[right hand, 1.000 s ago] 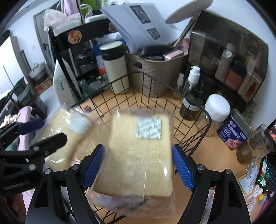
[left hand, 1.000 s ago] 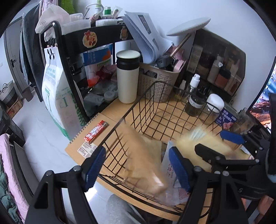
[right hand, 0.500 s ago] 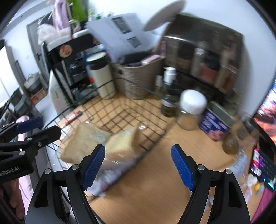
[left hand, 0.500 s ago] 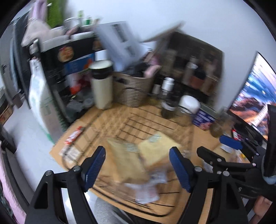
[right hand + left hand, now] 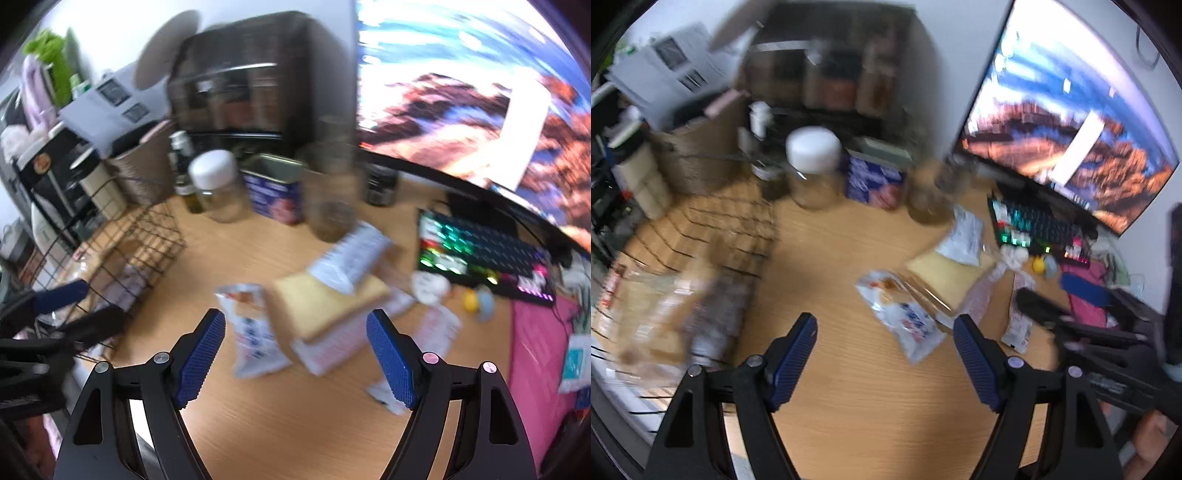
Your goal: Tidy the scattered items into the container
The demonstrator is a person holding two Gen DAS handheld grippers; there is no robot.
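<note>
Both grippers, left gripper [image 5: 884, 345] and right gripper [image 5: 295, 341], spread apart, empty. Bagged bread [image 5: 325, 306] on desk, right of wire basket [image 5: 122, 243], beside snack packet [image 5: 251, 332]. Soft, light, crushable; pinch bag edge.

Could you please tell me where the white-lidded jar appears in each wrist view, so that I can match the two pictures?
Left wrist: the white-lidded jar stands upper left of centre, just left of the blue tin.
Right wrist: the jar stands upper left, again just left of the blue tin.
Shared landmark: the wire basket lies to the jar's lower left in both.
</note>
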